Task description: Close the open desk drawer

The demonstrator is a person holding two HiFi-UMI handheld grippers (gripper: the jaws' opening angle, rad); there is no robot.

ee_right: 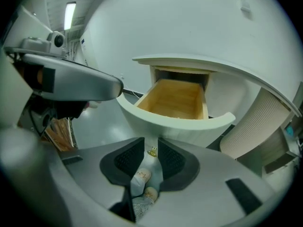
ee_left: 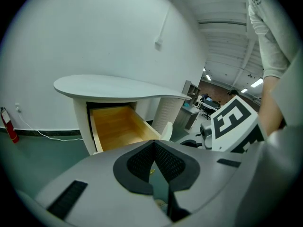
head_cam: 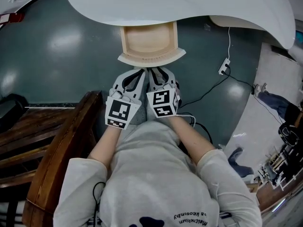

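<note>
The white desk (head_cam: pixel 180 4) has its wooden drawer (head_cam: pixel 149 38) pulled out, with a curved white front (head_cam: pixel 151 58). Both grippers hang side by side just in front of that front. My left gripper (head_cam: pixel 138 72) has its tips together, with nothing held; in the left gripper view the drawer (ee_left: pixel 118 126) lies beyond and left of it. My right gripper (ee_right: pixel 152 144) points at the drawer front (ee_right: pixel 175 124). Its jaws stand a little apart, and a small gold knob (ee_right: pixel 152 151) shows in the gap without the pads (ee_right: pixel 128 160) pressing on it.
A dark wooden chair (head_cam: pixel 61 145) stands close at the left. A power strip with a cable (head_cam: pixel 223 66) lies on the grey-green floor to the right. The desk's fluted column (ee_right: pixel 255 122) is right of the drawer. A red fire extinguisher (ee_left: pixel 9 126) is by the wall.
</note>
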